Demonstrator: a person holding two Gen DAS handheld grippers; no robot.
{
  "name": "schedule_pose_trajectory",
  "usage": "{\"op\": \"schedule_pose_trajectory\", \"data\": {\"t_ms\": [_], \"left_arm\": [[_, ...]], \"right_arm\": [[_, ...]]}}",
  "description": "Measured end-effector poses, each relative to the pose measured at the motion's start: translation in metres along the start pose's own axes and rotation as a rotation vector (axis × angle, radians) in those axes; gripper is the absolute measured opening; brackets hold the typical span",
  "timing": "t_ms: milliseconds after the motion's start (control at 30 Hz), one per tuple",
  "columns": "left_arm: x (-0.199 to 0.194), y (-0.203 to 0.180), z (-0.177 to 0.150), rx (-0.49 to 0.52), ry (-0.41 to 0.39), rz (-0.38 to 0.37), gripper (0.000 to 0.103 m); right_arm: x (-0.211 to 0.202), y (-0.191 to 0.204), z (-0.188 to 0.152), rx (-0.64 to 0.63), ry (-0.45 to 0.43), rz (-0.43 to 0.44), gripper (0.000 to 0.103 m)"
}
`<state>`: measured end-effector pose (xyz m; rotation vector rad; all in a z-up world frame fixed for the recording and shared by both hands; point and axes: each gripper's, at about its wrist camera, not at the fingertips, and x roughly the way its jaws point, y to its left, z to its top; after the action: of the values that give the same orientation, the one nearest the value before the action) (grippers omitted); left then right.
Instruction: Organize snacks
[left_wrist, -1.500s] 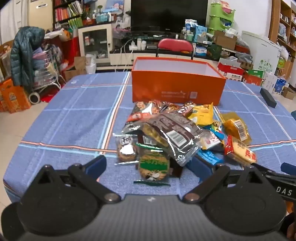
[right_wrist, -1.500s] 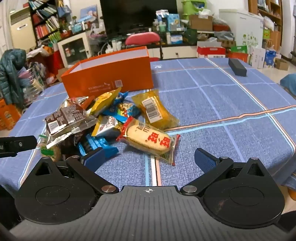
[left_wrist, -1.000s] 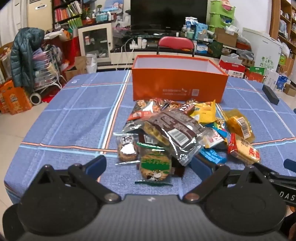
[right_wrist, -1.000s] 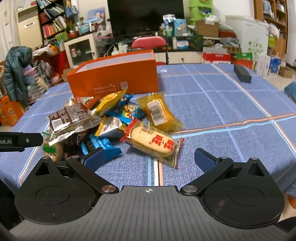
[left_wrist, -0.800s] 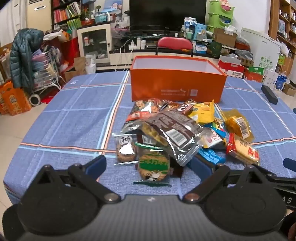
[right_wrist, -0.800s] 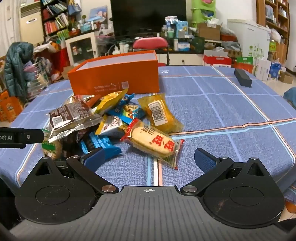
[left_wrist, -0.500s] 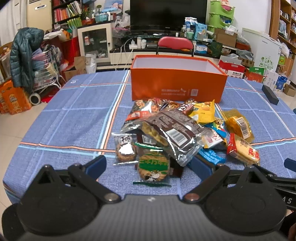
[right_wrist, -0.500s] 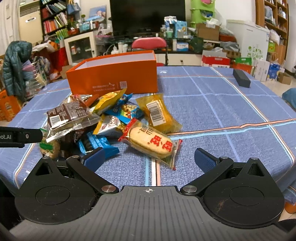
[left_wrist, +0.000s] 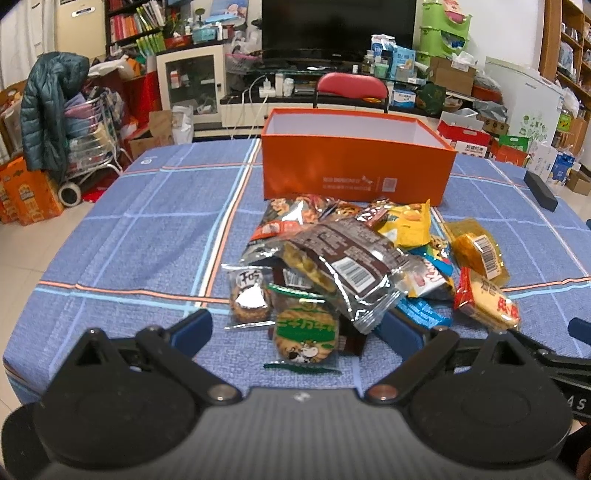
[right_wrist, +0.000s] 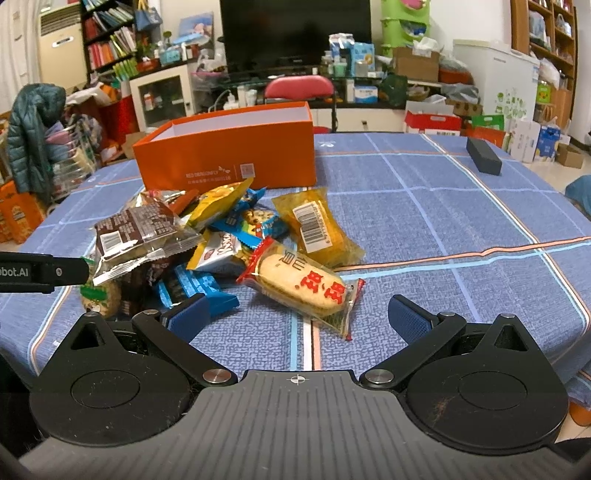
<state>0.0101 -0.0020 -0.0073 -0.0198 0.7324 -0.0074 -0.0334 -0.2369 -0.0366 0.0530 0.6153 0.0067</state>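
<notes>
1. Left wrist view: my left gripper (left_wrist: 295, 328) hangs low at the near edge of the table (left_wrist: 147, 221), its fingers spread wide and holding nothing.
2. A green-label cookie pack (left_wrist: 306, 332) lies between those fingers, untouched, at the near end of the snack pile (left_wrist: 354, 266).
3. A brown foil packet (left_wrist: 347, 258) sits on top of the pile, tilted.
4. The orange box (left_wrist: 354, 177) stands open just behind the pile; no snack shows inside it.
5. Right wrist view: my right gripper (right_wrist: 297, 315) is likewise released, fingers wide apart and empty.
6. A rice cracker pack with red characters (right_wrist: 303, 286) lies between and just ahead of its fingers, resting on the table.
7. A yellow barcode pack (right_wrist: 317, 229) lies beyond it, touching the pile's right side.
8. A black case (right_wrist: 484, 157) lies well apart, at the far right.
</notes>
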Motion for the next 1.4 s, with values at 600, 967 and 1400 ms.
{"op": "schedule_pose_trajectory", "data": {"t_ms": [600, 967, 1400], "left_arm": [[-0.003, 0.001, 0.002, 0.003, -0.034, -0.049, 0.095], [0.001, 0.009, 0.007, 0.006, -0.032, -0.057, 0.095], [0.022, 0.026, 0.025, -0.016, 0.008, -0.094, 0.095]], "right_arm": [[0.003, -0.003, -0.002, 0.021, 0.002, 0.067, 0.094], [0.009, -0.005, -0.003, 0.009, 0.002, 0.094, 0.094], [0.038, 0.040, 0.007, -0.121, -0.007, 0.262, 0.091]]}}
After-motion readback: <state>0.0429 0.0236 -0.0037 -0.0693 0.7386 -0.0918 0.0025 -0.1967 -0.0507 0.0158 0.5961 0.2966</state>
